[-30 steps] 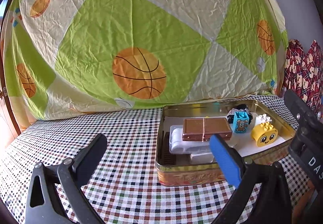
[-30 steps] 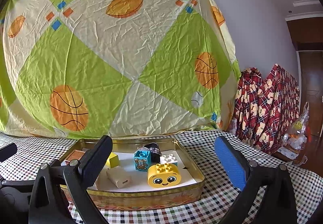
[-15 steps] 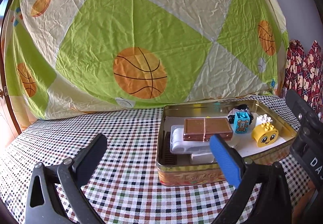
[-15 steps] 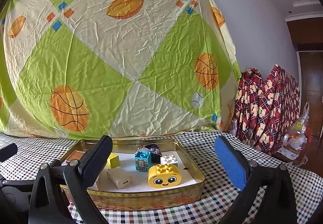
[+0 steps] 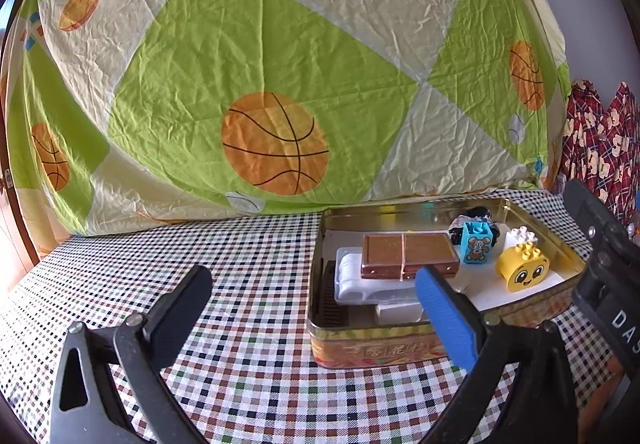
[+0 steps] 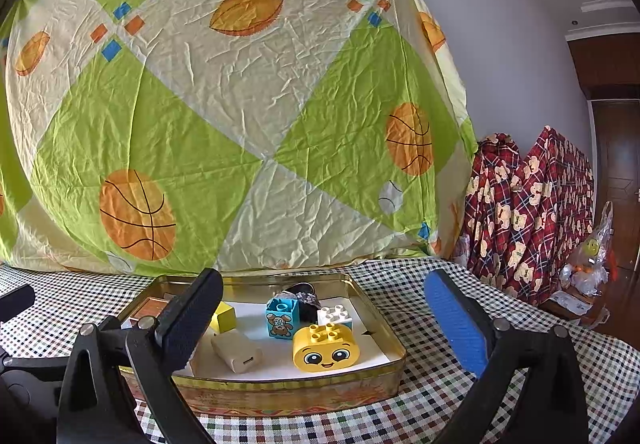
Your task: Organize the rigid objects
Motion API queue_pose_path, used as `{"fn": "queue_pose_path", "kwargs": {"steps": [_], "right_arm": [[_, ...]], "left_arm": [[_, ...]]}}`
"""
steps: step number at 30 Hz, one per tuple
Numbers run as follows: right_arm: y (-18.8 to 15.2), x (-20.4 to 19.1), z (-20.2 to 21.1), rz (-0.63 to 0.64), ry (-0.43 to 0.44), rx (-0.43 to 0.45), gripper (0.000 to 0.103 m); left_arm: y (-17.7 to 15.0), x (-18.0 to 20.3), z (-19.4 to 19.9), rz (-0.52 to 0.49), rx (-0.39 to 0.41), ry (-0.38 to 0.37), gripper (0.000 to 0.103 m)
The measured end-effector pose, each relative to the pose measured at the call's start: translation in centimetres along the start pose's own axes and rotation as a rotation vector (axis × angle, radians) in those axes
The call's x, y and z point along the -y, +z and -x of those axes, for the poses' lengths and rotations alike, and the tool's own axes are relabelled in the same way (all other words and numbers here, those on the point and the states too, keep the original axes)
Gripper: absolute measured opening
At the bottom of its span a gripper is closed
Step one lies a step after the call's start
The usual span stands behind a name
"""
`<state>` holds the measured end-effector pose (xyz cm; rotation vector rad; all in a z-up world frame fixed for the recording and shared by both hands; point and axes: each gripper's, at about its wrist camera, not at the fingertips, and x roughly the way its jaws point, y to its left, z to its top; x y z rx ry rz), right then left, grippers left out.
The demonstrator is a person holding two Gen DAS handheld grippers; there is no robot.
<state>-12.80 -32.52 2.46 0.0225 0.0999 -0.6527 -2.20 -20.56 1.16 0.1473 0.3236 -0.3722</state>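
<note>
A gold tin tray (image 5: 360,344) (image 6: 280,392) stands on the checkered tablecloth and holds several items. Inside lie a brown flat box (image 5: 408,254) on a white case (image 5: 360,280), a blue mouse brick (image 5: 476,244) (image 6: 281,318), a yellow smiley brick (image 5: 522,270) (image 6: 326,348), a white brick (image 6: 335,315), a small yellow cube (image 6: 224,316), a beige charger (image 6: 236,352) and a dark object (image 6: 300,290). My left gripper (image 5: 316,300) is open, in front of the tray's left end, with nothing between its fingers. My right gripper (image 6: 324,308) is open before the tray, holding nothing.
A green and cream sheet with basketball prints (image 5: 276,143) hangs behind the table. Red bear-print fabric (image 6: 528,203) and a plastic bag (image 6: 588,264) stand at the right. The other gripper's black body (image 5: 608,268) shows at the right of the left wrist view.
The views have barely shifted; both grippers stay open and nothing in the tray has moved.
</note>
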Motion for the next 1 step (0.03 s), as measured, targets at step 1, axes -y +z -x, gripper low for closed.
{"fn": "queue_pose_path", "kwargs": {"steps": [1], "right_arm": [[0.00, -0.02, -0.13, -0.001, -0.003, -0.007, 0.102]], "left_arm": [[-0.01, 0.03, -0.05, 0.001, -0.003, 0.003, 0.103]]}}
